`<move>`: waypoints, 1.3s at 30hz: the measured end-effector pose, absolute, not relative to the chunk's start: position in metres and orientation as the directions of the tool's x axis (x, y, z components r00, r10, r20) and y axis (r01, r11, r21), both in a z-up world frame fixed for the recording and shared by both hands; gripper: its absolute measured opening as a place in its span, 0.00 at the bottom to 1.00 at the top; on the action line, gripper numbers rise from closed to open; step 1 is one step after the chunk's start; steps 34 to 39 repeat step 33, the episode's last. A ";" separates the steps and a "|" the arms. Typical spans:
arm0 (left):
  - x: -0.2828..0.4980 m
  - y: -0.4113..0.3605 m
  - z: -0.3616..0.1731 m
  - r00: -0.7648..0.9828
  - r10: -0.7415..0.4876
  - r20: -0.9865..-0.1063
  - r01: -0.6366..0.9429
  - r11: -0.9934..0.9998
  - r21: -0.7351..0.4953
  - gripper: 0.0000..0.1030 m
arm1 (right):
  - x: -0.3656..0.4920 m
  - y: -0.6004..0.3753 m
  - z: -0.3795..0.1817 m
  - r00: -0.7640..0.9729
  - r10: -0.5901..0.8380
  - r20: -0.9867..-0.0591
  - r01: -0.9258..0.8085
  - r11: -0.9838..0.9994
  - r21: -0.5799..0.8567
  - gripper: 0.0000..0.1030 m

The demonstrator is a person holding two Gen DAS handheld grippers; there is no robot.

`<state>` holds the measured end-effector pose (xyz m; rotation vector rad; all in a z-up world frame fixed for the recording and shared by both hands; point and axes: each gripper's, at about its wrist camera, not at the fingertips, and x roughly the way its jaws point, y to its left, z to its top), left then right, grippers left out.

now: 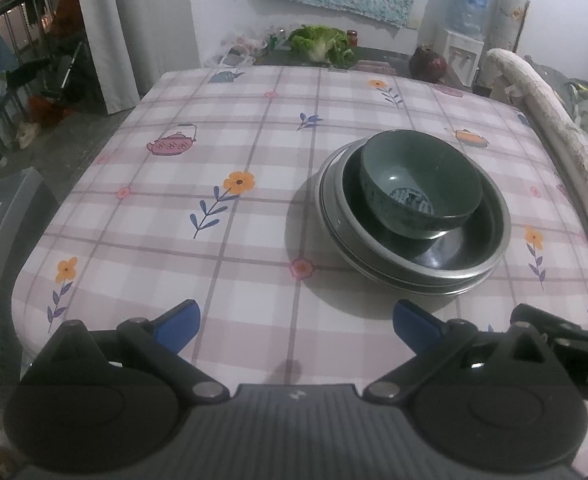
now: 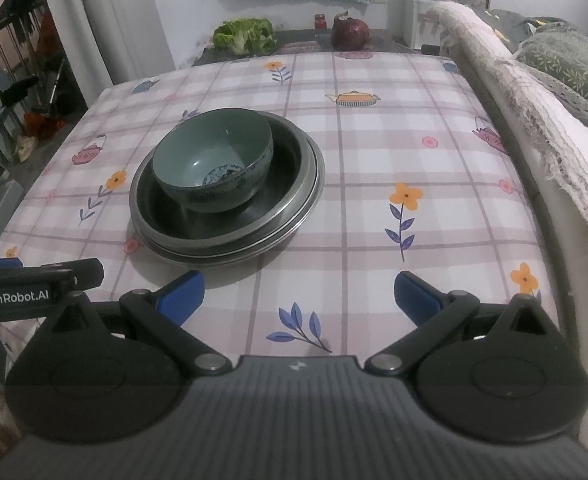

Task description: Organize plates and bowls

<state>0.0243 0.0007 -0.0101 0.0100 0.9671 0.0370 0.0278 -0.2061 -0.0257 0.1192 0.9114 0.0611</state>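
Left wrist view shows the left gripper (image 1: 296, 320) closest to us, low over the checked tablecloth (image 1: 165, 216), with its blue jaws wide apart and nothing between them. Right wrist view shows the right gripper (image 2: 298, 294) the same way, jaws spread and holding nothing.

A little farther out sits the stack: a green bowl (image 1: 420, 184) inside a dark plate (image 1: 466, 250), which rests on metal plates (image 1: 450, 286).

The bowl sits off to one side of the plate, not in the middle. If a gripper bumps its rim, I think it could tip or slide. The metal looks shiny and slippery, so a weak pinch might drop it.

Far back, a lettuce (image 1: 321, 43) lies behind the table.
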 end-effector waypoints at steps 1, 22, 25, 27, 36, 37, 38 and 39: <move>0.024 0.001 -0.010 0.567 0.036 -0.823 -0.027 0.999 0.025 1.00 | 0.028 -0.206 -0.026 0.611 0.103 -0.785 -0.002 0.992 0.129 0.99; 0.025 0.000 -0.013 0.565 0.025 -0.824 -0.015 1.000 0.020 1.00 | 0.027 -0.208 -0.030 0.602 0.090 -0.794 0.014 0.992 0.123 0.99; 0.025 0.000 -0.013 0.565 0.023 -0.825 -0.012 1.000 0.020 1.00 | 0.027 -0.208 -0.030 0.602 0.089 -0.793 0.014 0.992 0.122 0.99; 0.025 -0.001 -0.013 0.563 0.022 -0.826 -0.011 1.000 0.019 1.00 | 0.027 -0.208 -0.030 0.602 0.089 -0.794 0.015 0.992 0.123 0.99; 0.025 -0.001 -0.014 0.558 0.017 -0.830 -0.005 1.000 0.017 1.00 | 0.027 -0.208 -0.030 0.602 0.089 -0.793 0.017 0.992 0.125 0.99; 0.025 -0.001 -0.014 0.558 0.017 -0.830 -0.005 1.000 0.017 1.00 | 0.027 -0.208 -0.030 0.602 0.089 -0.793 0.017 0.992 0.125 0.99; 0.025 -0.001 -0.014 0.558 0.017 -0.830 -0.005 1.000 0.017 1.00 | 0.027 -0.208 -0.030 0.602 0.089 -0.793 0.017 0.992 0.125 0.99; 0.025 -0.001 -0.014 0.558 0.017 -0.830 -0.005 1.000 0.017 1.00 | 0.027 -0.208 -0.030 0.602 0.089 -0.793 0.017 0.992 0.125 0.99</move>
